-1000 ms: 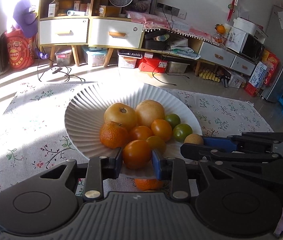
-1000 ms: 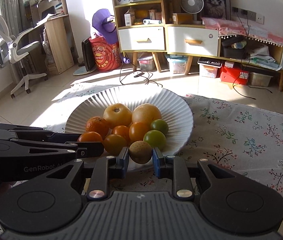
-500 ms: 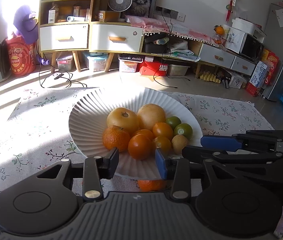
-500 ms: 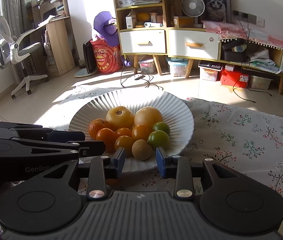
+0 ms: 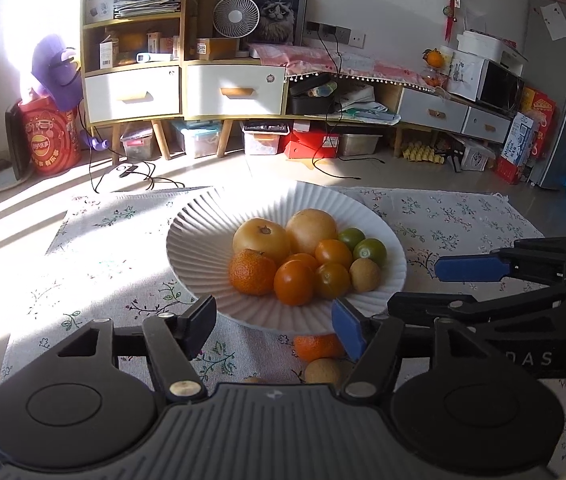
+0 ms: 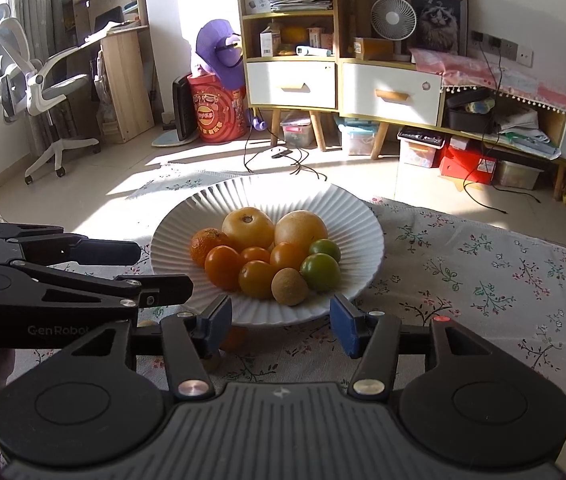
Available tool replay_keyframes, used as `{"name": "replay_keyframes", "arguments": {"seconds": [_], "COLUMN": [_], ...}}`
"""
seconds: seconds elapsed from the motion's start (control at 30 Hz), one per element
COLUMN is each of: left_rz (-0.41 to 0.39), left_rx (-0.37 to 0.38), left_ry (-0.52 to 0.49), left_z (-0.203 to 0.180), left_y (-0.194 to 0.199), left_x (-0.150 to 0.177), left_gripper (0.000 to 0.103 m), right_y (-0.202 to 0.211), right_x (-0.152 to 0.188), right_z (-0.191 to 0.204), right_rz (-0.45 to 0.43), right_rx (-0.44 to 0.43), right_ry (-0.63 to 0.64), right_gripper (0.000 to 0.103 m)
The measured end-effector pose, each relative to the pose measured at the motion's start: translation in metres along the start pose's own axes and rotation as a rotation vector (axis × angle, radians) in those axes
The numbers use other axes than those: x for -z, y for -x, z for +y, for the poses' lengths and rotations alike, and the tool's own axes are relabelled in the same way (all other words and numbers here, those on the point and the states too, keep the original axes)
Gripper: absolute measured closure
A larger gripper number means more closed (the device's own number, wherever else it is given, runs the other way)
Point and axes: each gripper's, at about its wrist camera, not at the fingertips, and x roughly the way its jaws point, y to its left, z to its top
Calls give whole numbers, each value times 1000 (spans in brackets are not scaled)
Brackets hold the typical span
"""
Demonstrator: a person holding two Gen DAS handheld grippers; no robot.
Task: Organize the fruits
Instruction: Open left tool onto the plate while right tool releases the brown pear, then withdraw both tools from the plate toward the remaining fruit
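A white ribbed plate [image 5: 203, 240] [image 6: 363, 232] on the floral cloth holds several fruits: two large yellow ones, a mandarin [image 5: 252, 272], orange tomatoes [image 5: 294, 282], two green fruits [image 6: 320, 272] and a brown kiwi-like fruit [image 6: 289, 286]. My left gripper [image 5: 274, 326] is open and empty, just in front of the plate's near rim. My right gripper [image 6: 279, 322] is open and empty, also at the near rim, beside the left one. A mandarin [image 5: 317, 347] and a small brown fruit [image 5: 323, 371] lie on the cloth under the plate's near edge.
The floral cloth [image 6: 503, 280] covers the table around the plate. Beyond it is a sunlit floor with cabinets [image 5: 235, 88], storage boxes, cables and an office chair [image 6: 31, 92].
Both grippers opened and let go of their fruit onto the plate: the left an orange tomato, the right the brown fruit. Both then drew back from the plate.
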Motion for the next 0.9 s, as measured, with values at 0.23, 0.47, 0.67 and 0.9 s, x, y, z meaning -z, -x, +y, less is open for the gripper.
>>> {"name": "replay_keyframes", "arguments": {"seconds": [0.23,0.47,0.67,0.9], "left_rz": [16,30,57,90], "left_rx": [-8,-15,-26,-31], "left_ry": [2,-5,-14,-16], "left_z": [6,6,2,3], "left_y": [10,20,25,25], "left_x": [8,14,18,27], "left_gripper": [40,30,24,16], "right_y": [9,18,23,26], "right_x": [2,7,12,19], "right_z": [0,2,4,5], "right_rz": [9,13,26,43], "right_rx": [6,4,7,16], "right_ry": [-7,-10,-3,-5], "right_gripper": [42,35,29,20]}}
